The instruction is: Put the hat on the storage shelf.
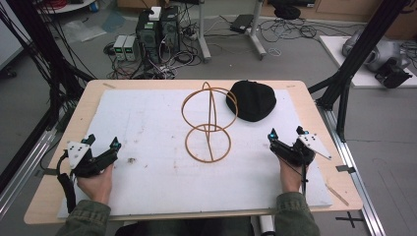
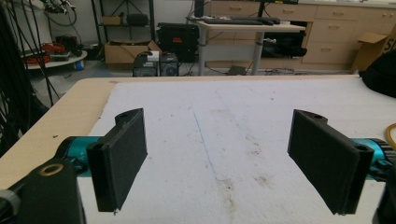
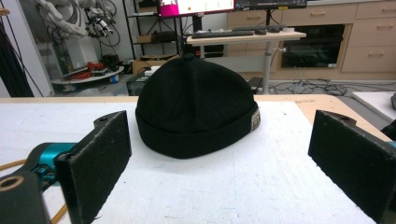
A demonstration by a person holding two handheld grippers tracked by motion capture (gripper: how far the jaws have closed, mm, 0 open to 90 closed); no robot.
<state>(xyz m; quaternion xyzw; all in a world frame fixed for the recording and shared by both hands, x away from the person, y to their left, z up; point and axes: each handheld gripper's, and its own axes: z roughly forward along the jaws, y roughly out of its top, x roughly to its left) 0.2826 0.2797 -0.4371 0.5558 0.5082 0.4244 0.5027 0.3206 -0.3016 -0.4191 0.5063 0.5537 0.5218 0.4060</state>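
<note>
While both hands rest low in the high view, the left hand-held gripper [image 1: 103, 141] sits at lower left and the right hand-held gripper [image 1: 285, 132] at lower right, each with jaws spread wide and nothing between them. A white mat [image 1: 147, 123] covers most of the surface [image 1: 74, 115] (bare wood rims it). Centre frame stands a wooden ring frame [image 1: 209, 123]; a black cap [image 1: 252, 100] lies just beside it, upper right. Open mat stretches ahead of the left hand-held gripper.
</note>
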